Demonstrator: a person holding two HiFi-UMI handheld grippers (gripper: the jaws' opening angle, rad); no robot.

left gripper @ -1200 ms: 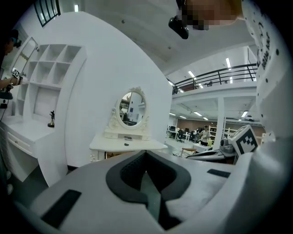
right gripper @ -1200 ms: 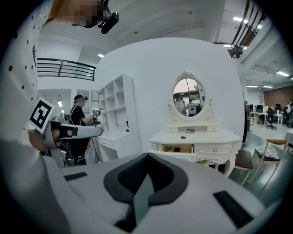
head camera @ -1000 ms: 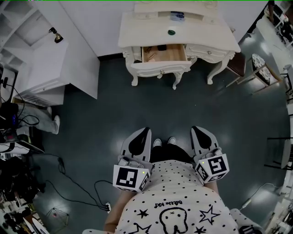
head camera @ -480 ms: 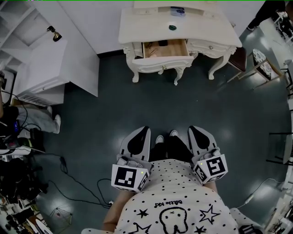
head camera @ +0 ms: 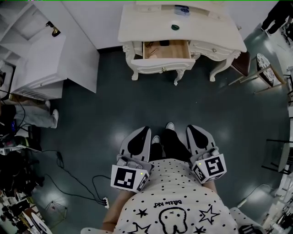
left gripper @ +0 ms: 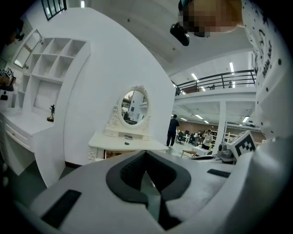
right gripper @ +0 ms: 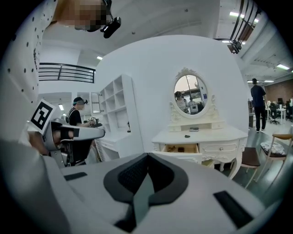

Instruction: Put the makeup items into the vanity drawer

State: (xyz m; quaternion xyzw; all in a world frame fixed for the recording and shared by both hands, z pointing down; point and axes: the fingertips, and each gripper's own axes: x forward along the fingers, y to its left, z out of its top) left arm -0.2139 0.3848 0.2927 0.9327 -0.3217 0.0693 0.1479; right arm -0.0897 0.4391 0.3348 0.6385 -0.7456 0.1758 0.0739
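Grey-white plastic L gripper (head camera: pixel 140 136): jaws closed tip to tip, dark pads (left gripper: pixel 123 176) meeting at the front, nothing btwn them, touching nothing. R gripper (head camera: pixel 196 132): same, jaws pressed together, empty.

Makeup items:
- Dark green round item (head camera: pixel 174 27) on vanity top.
- Bluish item (head camera: pixel 181 10) on raised back shelf.
- Both well apart from grippers.
- 2 small things inside drawer: dark one (head camera: pixel 163 43) at back, thin brownish one (head camera: pixel 152 53) at left. Too small to identify.

Vanity (head camera: pixel 137 27): cream, curved carved legs, oval mirror (right gripper: pixel 190 93), set against white wall. Drawer (head camera: pixel 162 64): left of centre, pulled out, wood-lined.

Floor (head camera: pixel 114 109): dark grey-green, glossy, w/ light reflections. White shelf unit (head camera: pixel 36 59) at left; cables (head camera: pixel 78 192) at lower left; chair (head camera: pixel 240 64) just beside vanity's right end. Bkgd people in R gripper view: one (right gripper: pixel 78 114) at left, one (right gripper: pixel 258 103) at far right.

Pose: both grippers held low, close to wearer's body, either side of dotted shirt (head camera: pixel 174 201). Marker cubes (head camera: pixel 128 178) nearest body, jaws pointing fwd toward vanity, roughly parallel. Shoes (head camera: pixel 170 126) on floor btwn the two grippers.
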